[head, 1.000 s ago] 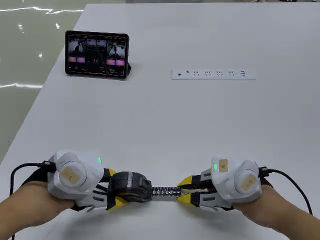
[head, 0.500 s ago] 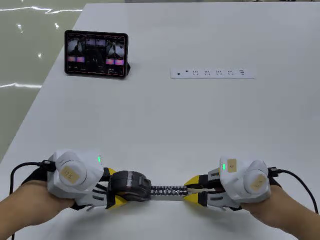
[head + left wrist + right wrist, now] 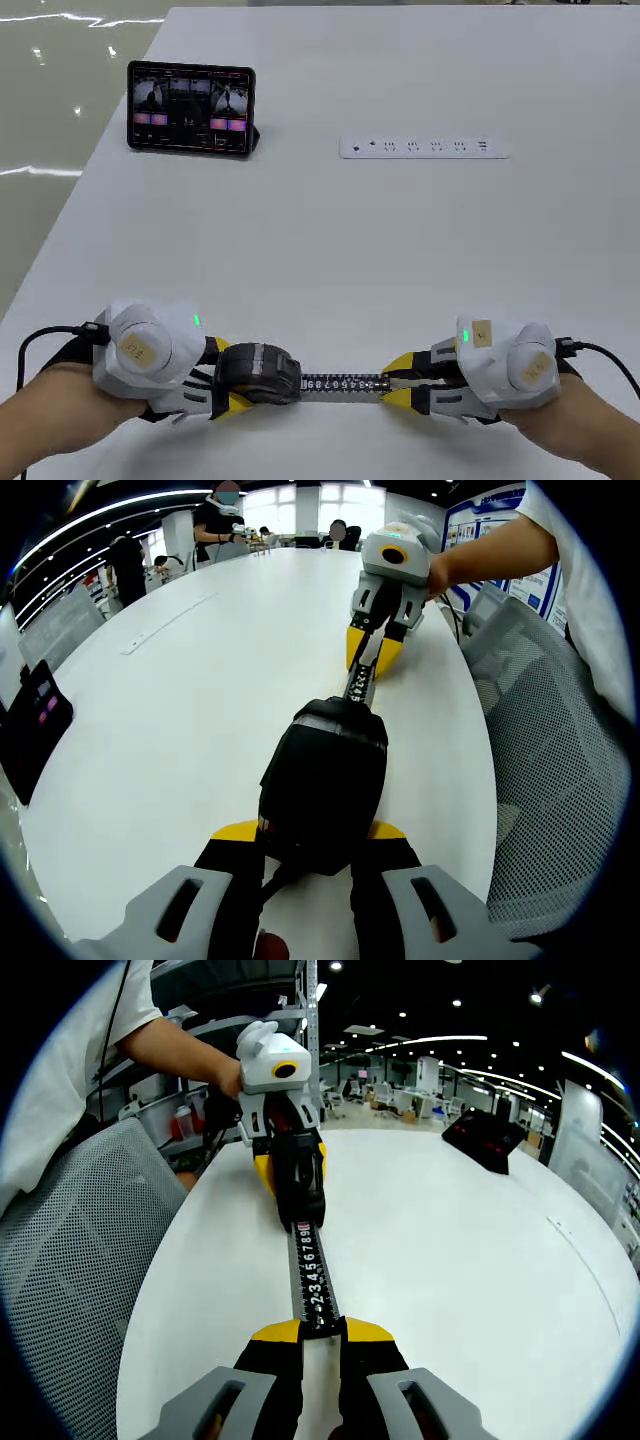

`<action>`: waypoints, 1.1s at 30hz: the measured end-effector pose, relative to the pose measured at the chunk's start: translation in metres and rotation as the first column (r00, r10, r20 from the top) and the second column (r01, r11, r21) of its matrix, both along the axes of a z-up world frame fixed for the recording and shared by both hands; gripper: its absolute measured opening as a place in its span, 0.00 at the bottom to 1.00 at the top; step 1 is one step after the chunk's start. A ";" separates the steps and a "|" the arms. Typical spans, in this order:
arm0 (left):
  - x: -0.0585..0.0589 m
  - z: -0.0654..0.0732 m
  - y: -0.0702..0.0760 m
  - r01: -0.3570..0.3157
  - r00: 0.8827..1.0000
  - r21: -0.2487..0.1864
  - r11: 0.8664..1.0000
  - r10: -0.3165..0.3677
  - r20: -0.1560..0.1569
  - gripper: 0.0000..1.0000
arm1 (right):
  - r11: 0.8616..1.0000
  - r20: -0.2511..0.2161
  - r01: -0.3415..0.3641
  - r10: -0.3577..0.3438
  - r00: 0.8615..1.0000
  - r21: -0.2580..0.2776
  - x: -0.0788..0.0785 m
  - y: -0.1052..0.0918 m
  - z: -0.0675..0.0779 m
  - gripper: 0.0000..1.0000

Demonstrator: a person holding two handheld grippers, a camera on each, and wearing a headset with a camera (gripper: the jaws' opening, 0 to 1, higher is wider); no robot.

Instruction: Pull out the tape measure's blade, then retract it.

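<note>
Left gripper (image 3: 238, 375) clamps the case (image 3: 262, 372). Right gripper (image 3: 393, 382), at its 3 o'clock, pinches the blade (image 3: 340, 383) tip. Pull-out looks partial; retraction not yet done.

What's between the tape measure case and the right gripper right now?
The black numbered blade, stretched from the case into the right gripper, which pinches its end. Clear in the head and right gripper views.

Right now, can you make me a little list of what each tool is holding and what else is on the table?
left tool: shut on the tape measure case
right tool: shut on the blade tip
blade: pulled out partway, numbers showing, stretched between the tools
table: white
also on table: tablet propped up, power strip lying flat
</note>
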State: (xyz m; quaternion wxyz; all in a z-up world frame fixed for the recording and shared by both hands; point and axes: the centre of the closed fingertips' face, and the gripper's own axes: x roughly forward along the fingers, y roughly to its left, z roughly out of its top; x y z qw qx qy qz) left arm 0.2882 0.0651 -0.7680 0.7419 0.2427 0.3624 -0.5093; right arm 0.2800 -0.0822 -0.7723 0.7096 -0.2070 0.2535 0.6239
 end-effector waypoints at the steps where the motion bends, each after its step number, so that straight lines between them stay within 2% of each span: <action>1: 0.000 0.000 0.000 0.000 1.000 0.000 1.000 0.000 0.000 0.28 | 1.000 -0.001 0.002 -0.002 1.000 0.001 0.000 -0.001 0.000 0.09; 33: 0.001 0.000 0.001 0.000 1.000 0.002 1.000 0.000 -0.001 0.28 | 0.999 0.006 0.038 -0.038 0.999 -0.028 0.000 -0.036 0.000 0.09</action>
